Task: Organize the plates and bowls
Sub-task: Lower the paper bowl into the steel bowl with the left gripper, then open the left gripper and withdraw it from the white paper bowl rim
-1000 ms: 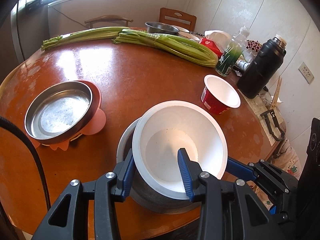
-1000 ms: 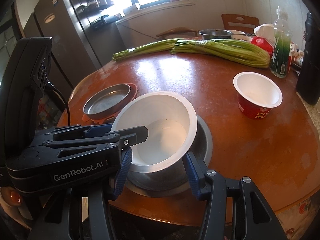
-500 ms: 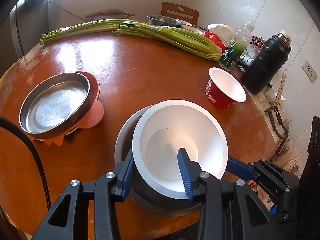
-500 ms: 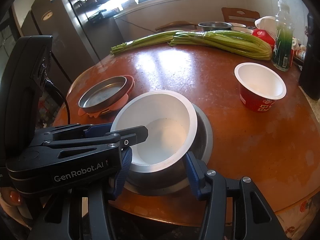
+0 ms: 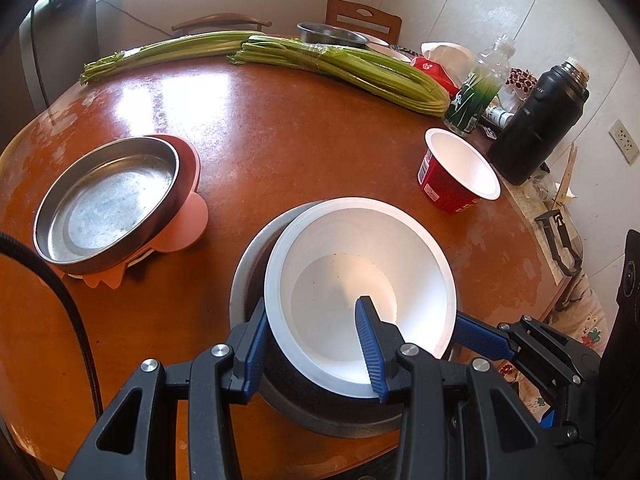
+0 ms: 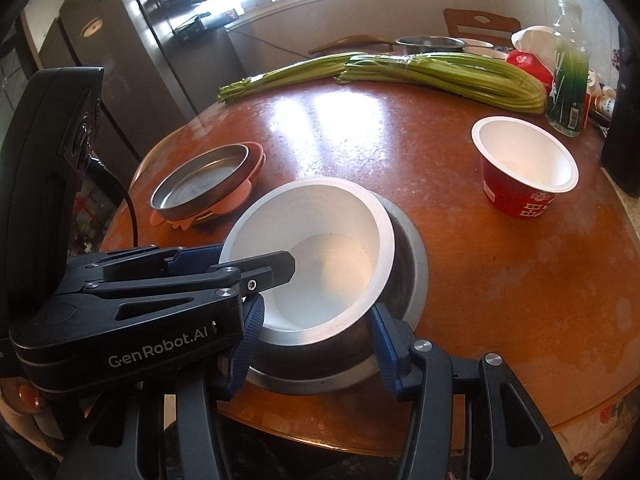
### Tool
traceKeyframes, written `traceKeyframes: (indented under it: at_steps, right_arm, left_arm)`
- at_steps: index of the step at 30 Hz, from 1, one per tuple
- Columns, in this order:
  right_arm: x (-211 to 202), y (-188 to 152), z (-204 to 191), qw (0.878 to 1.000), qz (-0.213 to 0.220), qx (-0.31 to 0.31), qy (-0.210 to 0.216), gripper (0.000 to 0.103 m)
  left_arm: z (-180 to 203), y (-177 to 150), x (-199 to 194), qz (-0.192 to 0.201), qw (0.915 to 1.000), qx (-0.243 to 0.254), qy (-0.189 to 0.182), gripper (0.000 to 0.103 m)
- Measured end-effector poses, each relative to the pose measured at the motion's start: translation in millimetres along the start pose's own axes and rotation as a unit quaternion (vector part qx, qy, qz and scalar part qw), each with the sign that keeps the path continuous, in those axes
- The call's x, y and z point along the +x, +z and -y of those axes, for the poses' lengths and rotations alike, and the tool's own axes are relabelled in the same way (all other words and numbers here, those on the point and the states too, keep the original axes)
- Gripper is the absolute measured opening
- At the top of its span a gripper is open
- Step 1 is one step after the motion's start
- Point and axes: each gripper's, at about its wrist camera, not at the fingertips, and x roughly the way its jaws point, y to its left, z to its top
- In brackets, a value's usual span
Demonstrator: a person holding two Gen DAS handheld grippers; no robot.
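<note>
Round reddish-brown counter (image 5: 304, 152), window glare washing across it, wooden chairs and a pale wall behind. At the near edge sits the white bowl (image 5: 360, 280), nested inside a larger steel bowl (image 5: 248, 264) and leaning off-centre in it. Your left tool (image 5: 312, 340) is clamped on that white bowl's near rim: one blue pad outside the wall, the other inside the basin, jaws narrow and gripping. Your right tool (image 6: 316, 344) comes in from the other side (its fingers show at the lower right of the left view too). It straddles both bowls' near edge with pads either side, fairly narrow; whether those pads actually press on anything, you cannot tell from here.

Off to the left, well apart from the bowls, a shallow steel plate (image 5: 108, 200) rests on a pink plate (image 5: 188, 216) with scalloped edges. To the right stands a red paper cup (image 5: 456, 176), white inside, upright and alone. Beyond it a black flask (image 5: 536, 116) and a clear bottle (image 5: 476, 92) of green liquid crowd the far right rim.

Across the back lie two long bundles of celery (image 5: 340, 68), end to end, with another steel bowl (image 5: 328, 34) just behind them.
</note>
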Motion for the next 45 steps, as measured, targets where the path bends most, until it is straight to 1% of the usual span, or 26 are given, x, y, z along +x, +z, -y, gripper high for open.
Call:
traceKeyframes:
  at_steps: [11, 24, 33, 40, 42, 45]
  right_arm:
    - [0, 0, -1, 1.0, 0.001, -0.006, -0.007, 0.055]
    - [-10, 3, 2, 1.0, 0.016, -0.007, -0.018, 0.056]
    - [-21, 8, 5, 0.999, 0.033, -0.011, -0.024, 0.056]
    - [-29, 12, 6, 0.999, 0.043, -0.012, -0.02, 0.056]
    - [-32, 14, 8, 0.999, 0.048, -0.011, -0.022, 0.056]
    - [-35, 17, 12, 0.998, 0.054, -0.009, -0.028, 0.057]
  left_arm:
    - [-1, 0, 1, -0.001, 1.0, -0.001, -0.001, 0.041]
    - [-4, 1, -6, 0.007, 0.9999, -0.007, -0.001, 0.041]
    - [1, 3, -19, 0.024, 0.9997, -0.003, 0.005, 0.041]
    - [7, 10, -29, 0.037, 0.9993, 0.003, 0.004, 0.042]
    - [9, 14, -31, 0.042, 0.9991, 0.003, 0.004, 0.043]
    - [12, 18, -33, 0.047, 0.9989, 0.004, 0.008, 0.047]
